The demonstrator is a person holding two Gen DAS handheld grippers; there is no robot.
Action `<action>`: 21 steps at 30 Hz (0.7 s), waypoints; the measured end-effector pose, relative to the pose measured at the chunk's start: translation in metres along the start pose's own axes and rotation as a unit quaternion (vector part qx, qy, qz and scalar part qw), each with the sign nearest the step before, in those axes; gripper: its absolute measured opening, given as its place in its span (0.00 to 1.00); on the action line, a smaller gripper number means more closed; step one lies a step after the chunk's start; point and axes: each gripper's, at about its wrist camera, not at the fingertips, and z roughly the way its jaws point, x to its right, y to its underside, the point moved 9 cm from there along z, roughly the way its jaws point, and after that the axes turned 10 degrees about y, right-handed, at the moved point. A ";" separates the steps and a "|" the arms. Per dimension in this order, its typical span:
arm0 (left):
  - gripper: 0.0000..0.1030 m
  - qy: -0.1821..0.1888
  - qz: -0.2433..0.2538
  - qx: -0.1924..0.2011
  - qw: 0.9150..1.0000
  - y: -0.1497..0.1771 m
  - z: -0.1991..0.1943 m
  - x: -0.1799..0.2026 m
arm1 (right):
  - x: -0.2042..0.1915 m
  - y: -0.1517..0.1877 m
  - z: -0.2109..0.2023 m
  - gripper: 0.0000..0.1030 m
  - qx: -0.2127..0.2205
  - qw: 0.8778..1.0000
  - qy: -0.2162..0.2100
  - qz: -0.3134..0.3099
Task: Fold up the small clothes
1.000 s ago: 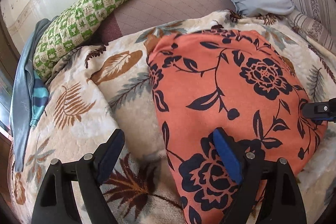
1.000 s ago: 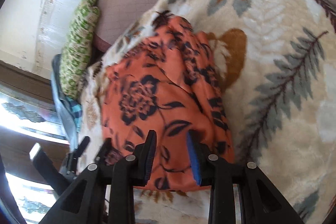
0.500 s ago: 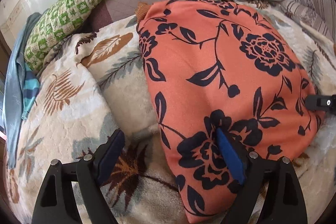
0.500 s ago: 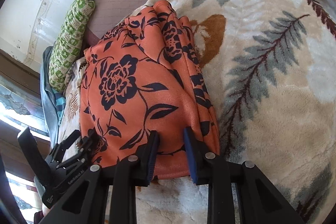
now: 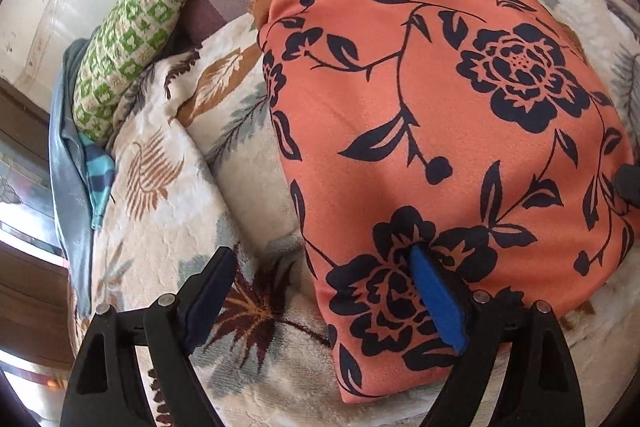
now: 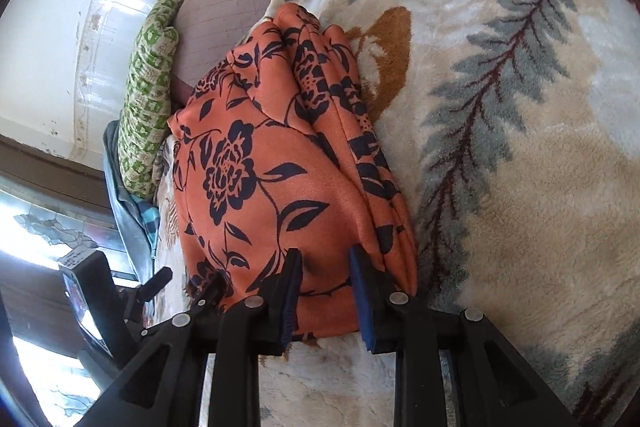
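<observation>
Two tools, orange floral garment (image 5: 440, 131), leaf-print blanket (image 6: 520, 147), green pillow (image 5: 148, 27)

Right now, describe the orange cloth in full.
The orange cloth is a smooth, slightly shiny fabric printed with dark navy flowers, leaves and vines. It lies folded on the leaf-patterned blanket, its top smooth, with bunched pleats stacked along one side edge. The right claw straddles its near edge, fabric between the pads. The left claw stands wide open over its near corner, one pad on the cloth.
</observation>
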 end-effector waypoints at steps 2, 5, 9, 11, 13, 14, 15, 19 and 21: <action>0.87 0.009 -0.012 -0.015 1.000 0.000 0.004 -0.001 | 0.000 0.000 0.000 0.28 -0.006 1.000 -0.004 0.002; 0.87 0.022 -0.020 -0.042 0.999 -0.002 0.007 -0.002 | -0.001 0.000 0.000 0.28 -0.017 1.000 -0.008 0.009; 0.90 0.052 -0.026 -0.085 0.995 -0.008 0.014 -0.004 | -0.003 0.003 -0.003 0.28 -0.017 1.000 -0.005 -0.010; 0.93 0.066 -0.037 -0.104 0.992 -0.009 0.018 -0.007 | -0.004 0.004 -0.004 0.28 -0.025 0.999 -0.013 -0.024; 0.94 0.075 -0.048 -0.112 0.990 -0.008 0.021 -0.008 | -0.001 0.005 -0.006 0.28 -0.039 0.998 -0.036 -0.019; 0.94 0.077 -0.052 -0.112 0.989 -0.008 0.021 -0.009 | 0.001 0.005 -0.006 0.28 -0.048 0.998 -0.047 -0.020; 0.94 0.079 -0.054 -0.110 0.989 -0.007 0.021 -0.009 | 0.002 0.005 -0.007 0.27 -0.057 0.996 -0.059 -0.024; 0.95 0.091 -0.064 -0.097 0.989 -0.006 0.021 -0.011 | 0.011 0.009 -0.014 0.27 -0.092 0.990 -0.108 -0.012; 0.96 0.099 -0.076 -0.094 0.988 -0.004 0.022 -0.013 | 0.012 0.009 -0.019 0.27 -0.096 0.989 -0.110 -0.025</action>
